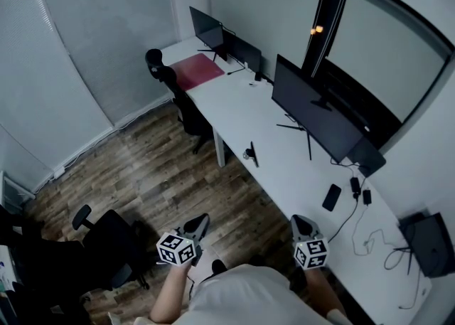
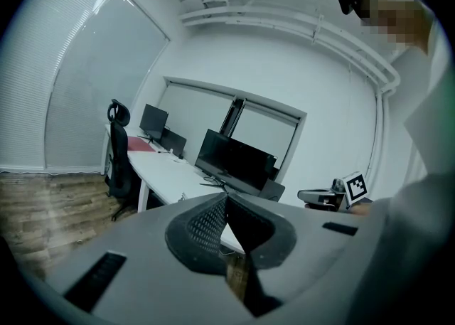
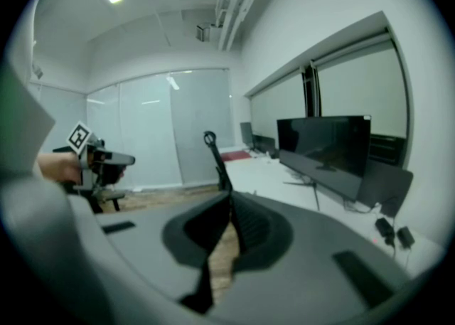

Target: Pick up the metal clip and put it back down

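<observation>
The metal clip (image 1: 250,153) shows as a small dark object standing on the long white desk (image 1: 284,167), in front of the large monitor. Both grippers are held close to the person's body, well short of the desk and over the wooden floor. The left gripper (image 1: 204,219) is shut with nothing in it, and in its own view its jaws (image 2: 226,197) meet at the tips. The right gripper (image 1: 299,219) also looks shut and empty, with the tips together in its own view (image 3: 229,195). Each gripper sees the other off to its side.
A big monitor (image 1: 313,114) and two smaller ones (image 1: 213,32) stand along the desk. A red mat (image 1: 195,71), a phone (image 1: 331,197) and cables (image 1: 370,238) lie on it. One black office chair (image 1: 178,99) stands at the desk, another (image 1: 106,245) near the person.
</observation>
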Demonstrator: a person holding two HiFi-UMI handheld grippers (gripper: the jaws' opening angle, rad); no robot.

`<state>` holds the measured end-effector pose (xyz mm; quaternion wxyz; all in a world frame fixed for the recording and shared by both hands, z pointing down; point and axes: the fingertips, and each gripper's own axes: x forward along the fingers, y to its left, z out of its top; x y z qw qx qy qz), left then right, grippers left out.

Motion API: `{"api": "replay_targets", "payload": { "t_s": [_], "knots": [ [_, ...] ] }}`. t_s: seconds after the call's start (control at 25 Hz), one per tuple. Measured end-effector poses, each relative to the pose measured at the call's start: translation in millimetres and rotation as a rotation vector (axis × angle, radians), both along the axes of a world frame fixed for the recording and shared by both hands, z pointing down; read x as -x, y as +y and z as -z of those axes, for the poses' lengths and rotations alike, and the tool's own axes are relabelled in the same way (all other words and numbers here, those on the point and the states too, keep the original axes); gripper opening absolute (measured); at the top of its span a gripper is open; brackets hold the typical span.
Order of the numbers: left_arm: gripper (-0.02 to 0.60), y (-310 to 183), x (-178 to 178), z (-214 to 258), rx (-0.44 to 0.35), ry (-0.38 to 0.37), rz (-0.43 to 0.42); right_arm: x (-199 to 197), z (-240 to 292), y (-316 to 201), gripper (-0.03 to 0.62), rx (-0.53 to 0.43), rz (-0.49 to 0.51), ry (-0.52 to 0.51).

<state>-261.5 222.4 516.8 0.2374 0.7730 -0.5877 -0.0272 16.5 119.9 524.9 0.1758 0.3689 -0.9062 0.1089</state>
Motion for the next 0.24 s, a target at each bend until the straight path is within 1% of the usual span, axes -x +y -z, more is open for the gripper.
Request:
{"api": "replay_targets", "payload": {
  "t_s": [0.24],
  "knots": [
    [0.032,-4.9,-2.4,-1.7,-0.004,0.008,0.001,-3.1,0.1,-4.5,0.032,-0.007,-0.002,0.001]
  ]
}}
